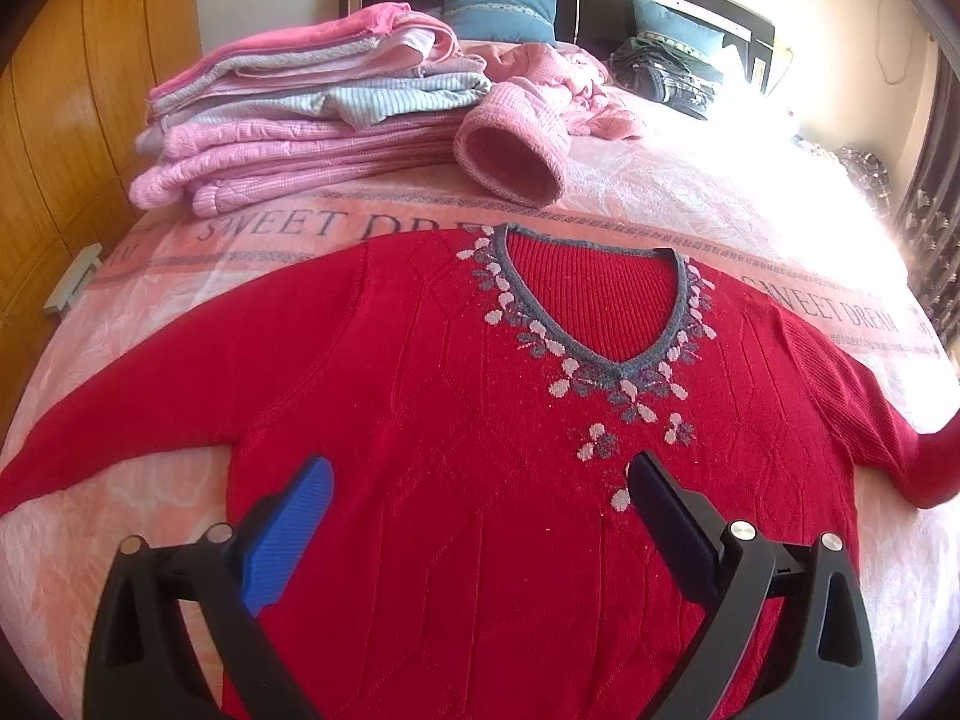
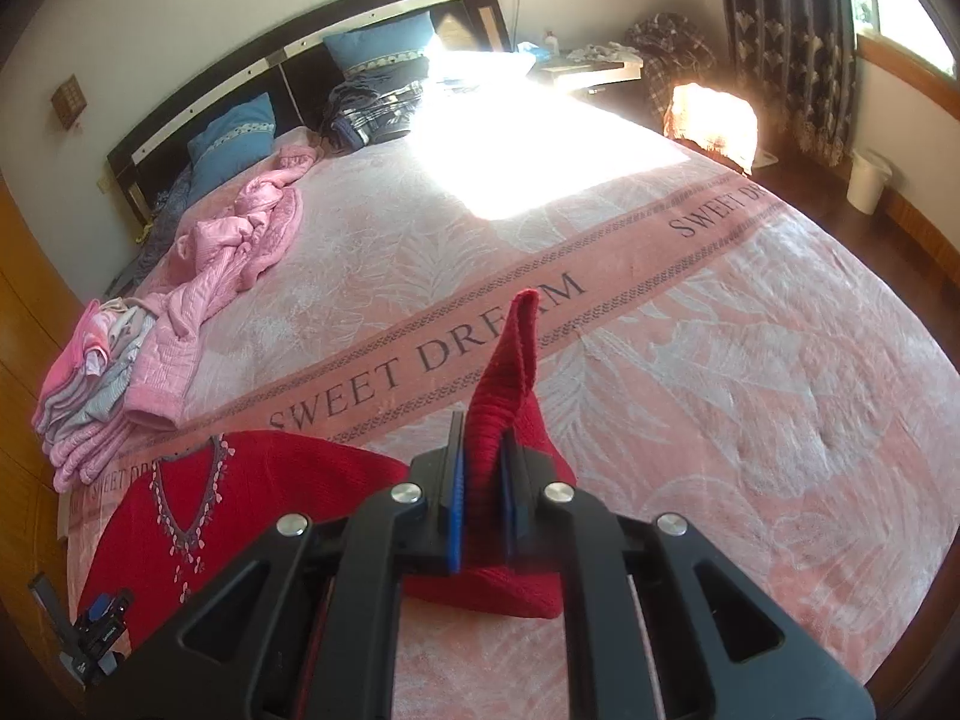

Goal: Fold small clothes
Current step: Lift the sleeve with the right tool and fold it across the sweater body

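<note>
The right gripper [image 2: 483, 474], jaws clamped on the red sweater's [image 1: 450, 390] sleeve [image 2: 510, 372], is probably starting the inward sleeve fold, while the left gripper [image 1: 480, 480] is hovering, jaws apart, needing to pin the body.

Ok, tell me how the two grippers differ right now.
The left gripper has its jaws spread wide and holds nothing; the right gripper has its jaws shut on the red sweater's sleeve. The left hovers over the red sweater's flat body; the right lifts the sleeve so its cuff stands up. Both have black frames and blue pads.
</note>
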`<control>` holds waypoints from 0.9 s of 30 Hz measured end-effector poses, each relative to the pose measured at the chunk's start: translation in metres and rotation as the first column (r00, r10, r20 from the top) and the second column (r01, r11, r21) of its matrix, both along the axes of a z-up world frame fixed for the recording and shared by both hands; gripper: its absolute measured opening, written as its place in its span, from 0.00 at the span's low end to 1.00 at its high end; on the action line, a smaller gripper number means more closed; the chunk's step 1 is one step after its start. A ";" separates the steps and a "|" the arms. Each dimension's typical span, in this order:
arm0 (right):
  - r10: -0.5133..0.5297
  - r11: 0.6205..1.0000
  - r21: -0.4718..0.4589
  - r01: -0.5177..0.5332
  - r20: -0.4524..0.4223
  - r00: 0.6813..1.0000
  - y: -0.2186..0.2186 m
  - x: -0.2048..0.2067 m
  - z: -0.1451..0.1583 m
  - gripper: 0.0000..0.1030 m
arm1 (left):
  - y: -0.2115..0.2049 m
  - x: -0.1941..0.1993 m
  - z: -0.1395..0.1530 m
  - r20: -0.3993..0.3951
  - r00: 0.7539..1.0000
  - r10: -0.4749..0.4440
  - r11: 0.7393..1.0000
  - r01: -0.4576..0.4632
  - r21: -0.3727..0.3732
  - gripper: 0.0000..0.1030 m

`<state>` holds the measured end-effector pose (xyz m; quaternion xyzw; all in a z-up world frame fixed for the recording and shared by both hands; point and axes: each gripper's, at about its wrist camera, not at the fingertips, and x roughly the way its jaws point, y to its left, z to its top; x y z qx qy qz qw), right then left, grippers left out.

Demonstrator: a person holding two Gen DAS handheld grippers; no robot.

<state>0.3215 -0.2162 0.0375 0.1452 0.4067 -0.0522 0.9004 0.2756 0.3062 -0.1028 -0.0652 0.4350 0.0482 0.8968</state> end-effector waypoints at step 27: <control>0.481 0.875 0.155 -0.458 -0.185 0.857 0.323 0.066 -0.121 0.08 | 0.038 0.009 -0.013 -0.038 0.999 -0.024 0.995 0.021 -0.097 0.96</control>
